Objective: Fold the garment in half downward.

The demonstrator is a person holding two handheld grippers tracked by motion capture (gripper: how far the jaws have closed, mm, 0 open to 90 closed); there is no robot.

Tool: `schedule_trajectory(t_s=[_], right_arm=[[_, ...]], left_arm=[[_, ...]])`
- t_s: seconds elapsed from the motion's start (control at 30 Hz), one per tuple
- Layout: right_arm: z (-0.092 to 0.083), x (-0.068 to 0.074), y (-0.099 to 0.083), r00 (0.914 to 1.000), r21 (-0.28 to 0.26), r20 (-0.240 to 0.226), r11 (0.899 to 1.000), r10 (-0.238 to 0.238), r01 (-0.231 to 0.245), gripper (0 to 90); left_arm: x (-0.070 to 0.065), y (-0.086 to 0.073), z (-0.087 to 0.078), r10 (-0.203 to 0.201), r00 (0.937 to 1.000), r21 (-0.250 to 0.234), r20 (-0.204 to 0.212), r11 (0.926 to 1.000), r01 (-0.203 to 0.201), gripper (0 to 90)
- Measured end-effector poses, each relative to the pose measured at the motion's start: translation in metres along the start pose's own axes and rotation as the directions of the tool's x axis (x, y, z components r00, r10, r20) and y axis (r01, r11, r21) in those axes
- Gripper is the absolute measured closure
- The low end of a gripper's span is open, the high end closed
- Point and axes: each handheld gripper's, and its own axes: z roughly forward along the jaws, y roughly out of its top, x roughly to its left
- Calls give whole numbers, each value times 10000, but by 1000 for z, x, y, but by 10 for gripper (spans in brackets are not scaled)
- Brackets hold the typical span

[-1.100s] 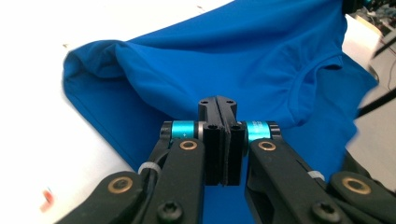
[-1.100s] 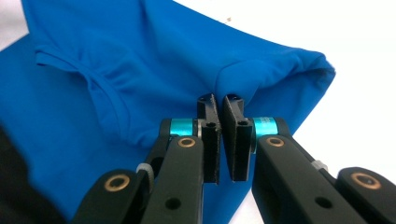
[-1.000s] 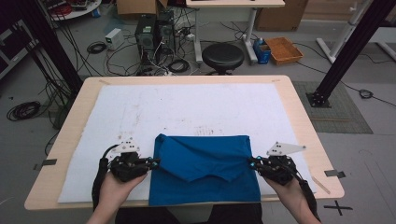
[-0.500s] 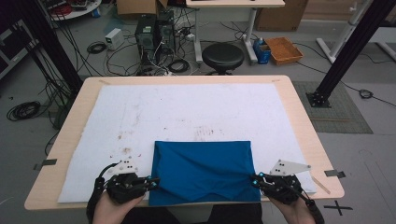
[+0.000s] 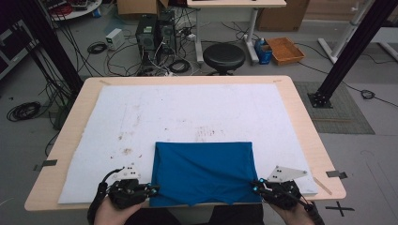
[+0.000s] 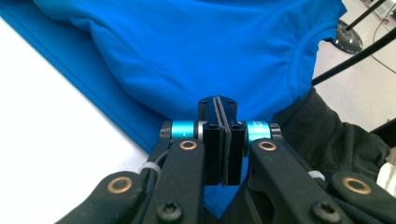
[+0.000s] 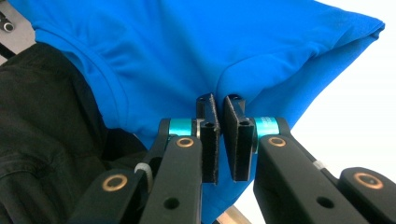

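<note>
A blue shirt lies folded into a flat rectangle on the white mat, its near edge reaching the table's front edge. My left gripper is at the shirt's near left corner, jaws pressed together on the fabric. At the near right corner my right gripper pinches the cloth, which puckers at its tips. Its jaws have just been opening a little, leaving a narrow gap with blue cloth in it. In both gripper views the shirt spreads out ahead of the jaws.
The wooden table carries the stained white mat, bare beyond the shirt. A black stool, computer cases, cables and an orange tray sit on the floor behind. A black sleeve lies close beside the right jaws.
Both grippers have drawn back toward the table's near edge, pulling the shirt's front edge with them. The loose fold on top has flattened into a smooth rectangle.
</note>
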Motion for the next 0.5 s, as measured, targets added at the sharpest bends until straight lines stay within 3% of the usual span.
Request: schedule_trajectory(t_s=[0.13, 0.23, 0.37, 0.5], right_arm=[[-2, -2, 3, 10000, -283, 15, 9996, 3, -3, 743], [-6, -10, 11, 9996, -661, 258, 9978, 91, -74, 689], [-2, -31, 30, 9956, -1229, 769, 9915, 533, -436, 651], [12, -58, 50, 9842, -1591, 1296, 9822, 1209, -997, 642]], left_arm=[[2, 3, -3, -255, 9993, -260, -271, 9994, 248, 698], [7, 12, -7, -157, 9979, -559, -623, 9984, 122, 578], [21, 33, -7, -16, 9915, -1051, -1298, 9944, -122, 537], [41, 52, -2, -188, 9775, -1492, -2101, 9887, -130, 523]])
